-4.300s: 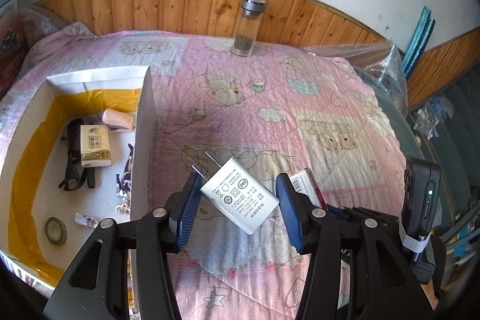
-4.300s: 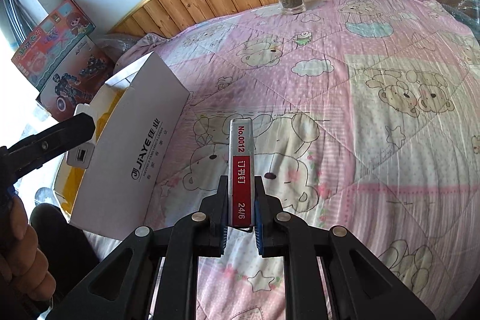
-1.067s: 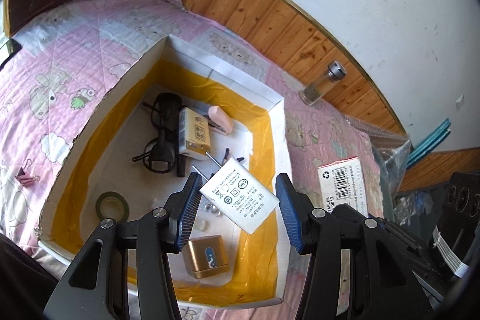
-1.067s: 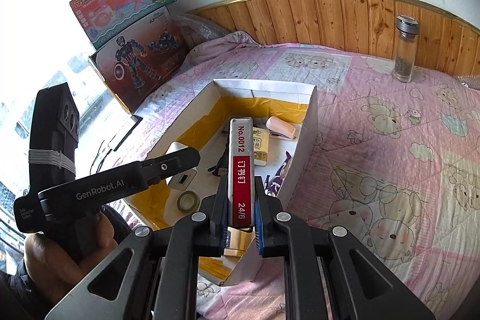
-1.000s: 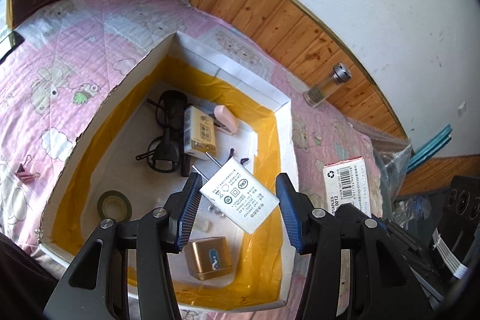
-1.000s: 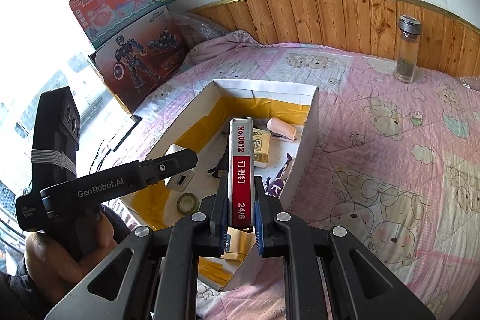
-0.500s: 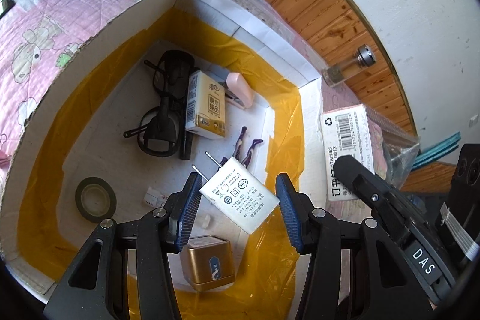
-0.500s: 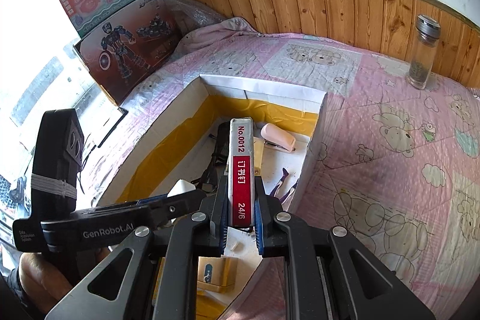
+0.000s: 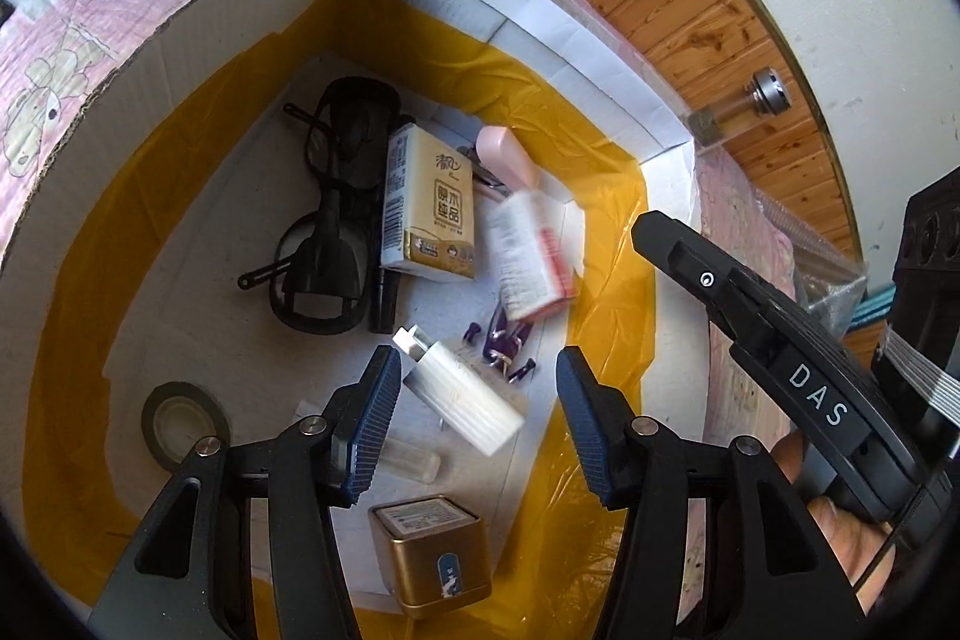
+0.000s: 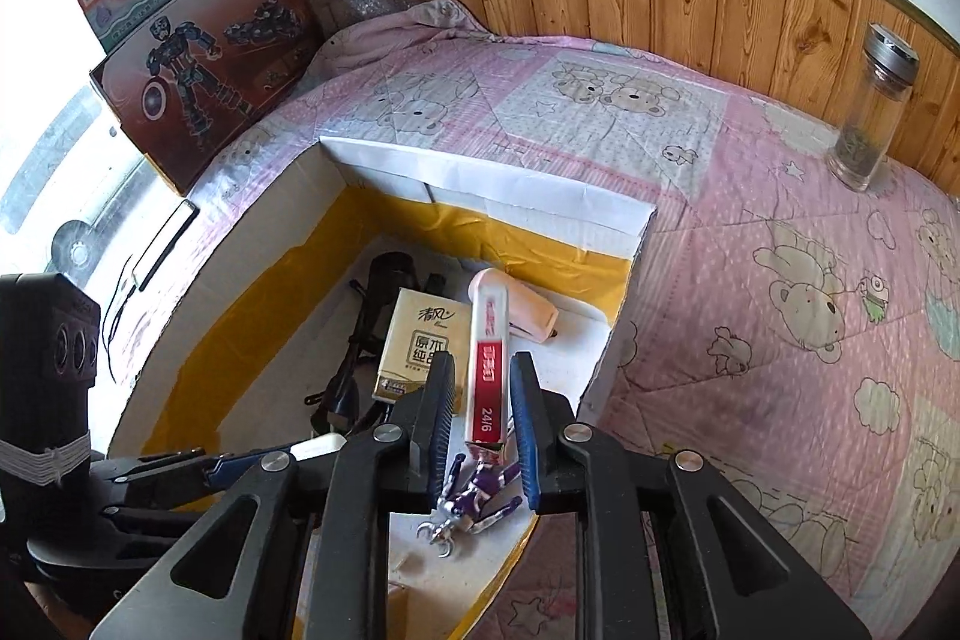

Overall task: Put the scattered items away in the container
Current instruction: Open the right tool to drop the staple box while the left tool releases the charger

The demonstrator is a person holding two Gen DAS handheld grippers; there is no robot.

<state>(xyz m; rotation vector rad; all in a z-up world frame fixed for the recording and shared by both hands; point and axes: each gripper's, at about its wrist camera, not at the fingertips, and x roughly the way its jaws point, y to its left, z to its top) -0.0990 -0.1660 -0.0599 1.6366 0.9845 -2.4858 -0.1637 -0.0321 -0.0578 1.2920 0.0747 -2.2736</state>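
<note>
While both jaws are opening over the cardboard box (image 9: 528, 34), the two carried things are dropping into it. The left hand-held gripper (image 9: 474, 412) is spreading wide, and the white charger (image 9: 462, 397) is blurring between its pads without touching either, falling toward the box floor. The right hand-held gripper (image 10: 480, 412) is parting too, and the red-and-white staple box (image 10: 487, 370) is slipping down clear of its pads; in the left wrist view it is tumbling at about one o'clock from the charger, beside the tissue pack (image 9: 429, 205). Already lying inside are the black glasses (image 9: 330, 214) at ten o'clock, the tape roll (image 9: 180, 415) at nine, the gold cube (image 9: 432, 550) at six and the purple clips (image 9: 504, 346) near the middle. Judging by looks, the charger is being a light, stiff, smooth block, best pinched across its broad flat faces away from the prongs; the staple box is probably light card that would crush under a hard squeeze, so its long narrow sides are offering the safer hold.
</note>
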